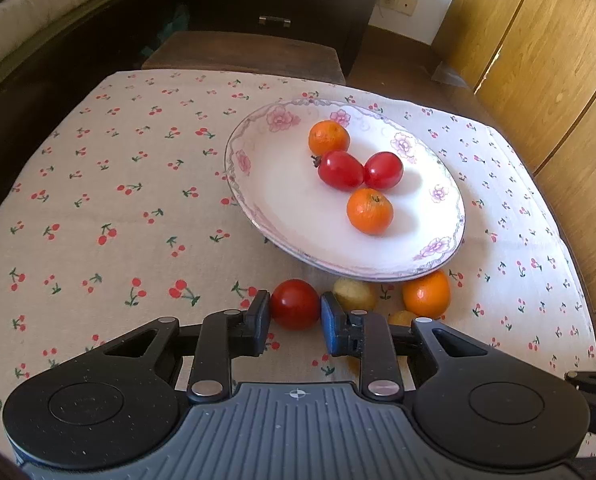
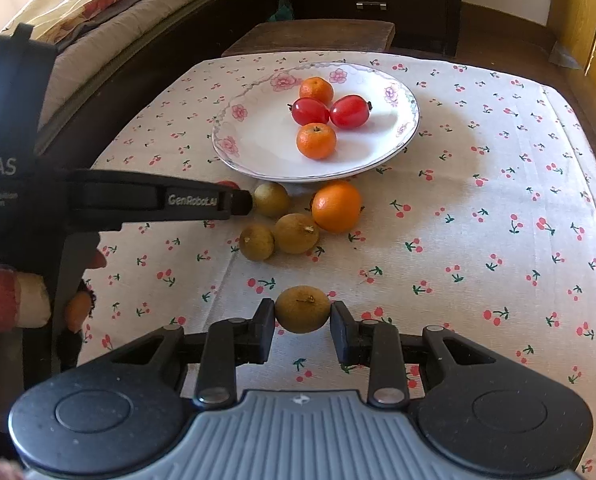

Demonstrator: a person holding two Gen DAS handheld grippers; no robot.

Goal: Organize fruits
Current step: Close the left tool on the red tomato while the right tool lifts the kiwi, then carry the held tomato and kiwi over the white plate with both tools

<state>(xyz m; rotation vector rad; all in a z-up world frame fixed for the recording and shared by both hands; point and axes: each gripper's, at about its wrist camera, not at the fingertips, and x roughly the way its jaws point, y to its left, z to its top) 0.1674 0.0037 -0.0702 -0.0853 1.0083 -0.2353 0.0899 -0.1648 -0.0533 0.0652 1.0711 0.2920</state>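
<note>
- Table (image 2: 498, 280) covered by beige cloth printed with small red cherries; cloth wrinkled, reaching the far edge.
- White round china plate with pink flower rim (image 2: 234, 152) sits toward the far edge, near the middle of the table's width.
- Orange round citrus fruit (image 2: 336, 206) lies on the cloth, just beside the plate's near rim.
- Three brownish-yellow round longan-like fruits (image 2: 296, 233) cluster on the cloth beside the orange, one close under the plate rim.
- Red round tomato (image 1: 295, 304) rests on the cloth near the plate's near rim.
</note>
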